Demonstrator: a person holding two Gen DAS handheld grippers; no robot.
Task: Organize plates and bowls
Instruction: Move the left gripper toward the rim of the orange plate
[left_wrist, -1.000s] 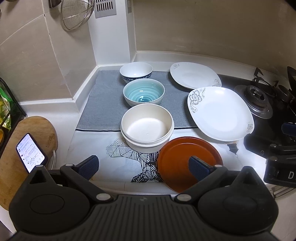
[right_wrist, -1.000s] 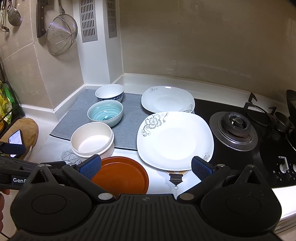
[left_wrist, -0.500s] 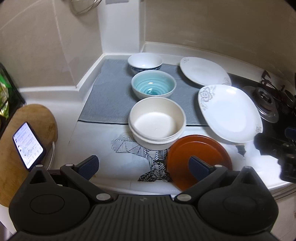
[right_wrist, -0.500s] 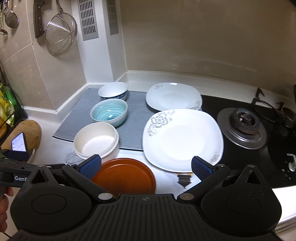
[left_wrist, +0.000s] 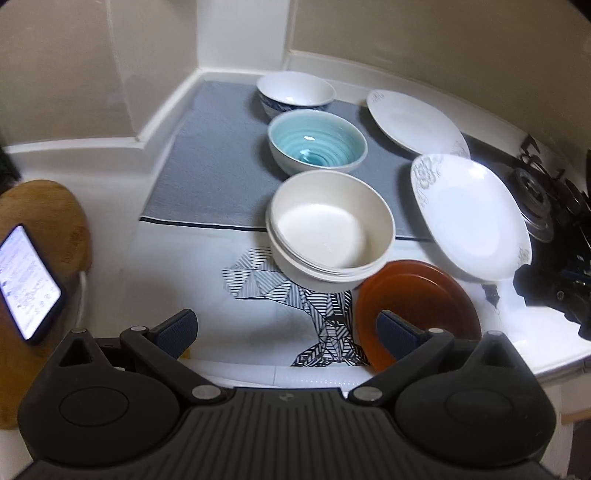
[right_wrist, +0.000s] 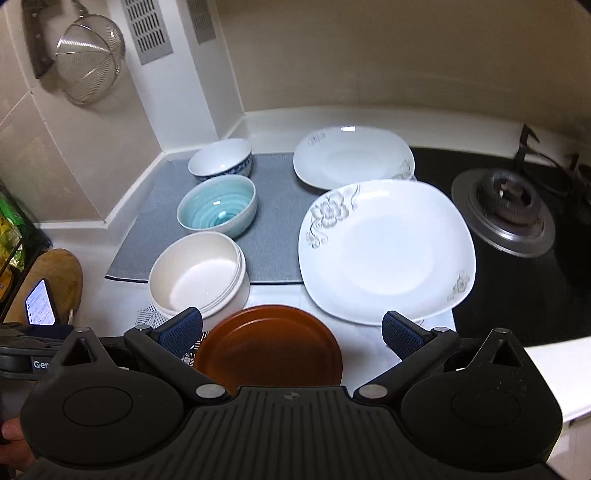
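Observation:
Three bowls stand in a row on the counter: a cream stack of bowls (left_wrist: 328, 232) (right_wrist: 197, 275) nearest, a teal bowl (left_wrist: 317, 146) (right_wrist: 218, 208) behind it, a white-and-blue bowl (left_wrist: 295, 92) (right_wrist: 221, 159) at the back. To their right lie a large white flowered plate (left_wrist: 469, 218) (right_wrist: 386, 247), a smaller white plate (left_wrist: 413, 122) (right_wrist: 352, 157) behind it and a brown plate (left_wrist: 421, 295) (right_wrist: 269, 347) at the front. My left gripper (left_wrist: 288, 332) is open and empty over the patterned mat. My right gripper (right_wrist: 291, 332) is open and empty above the brown plate.
A grey mat (left_wrist: 214, 162) and a black-and-white patterned mat (left_wrist: 295, 295) cover the counter. A phone (left_wrist: 26, 284) leans on a wooden board (left_wrist: 48, 218) at the left. A gas burner (right_wrist: 504, 210) is on the right. A strainer (right_wrist: 88, 55) hangs on the wall.
Both grippers have moved forward and lower toward the dishes, so everything looks larger. The left one has drifted left of the bowls. Both stay open; no dish has moved.

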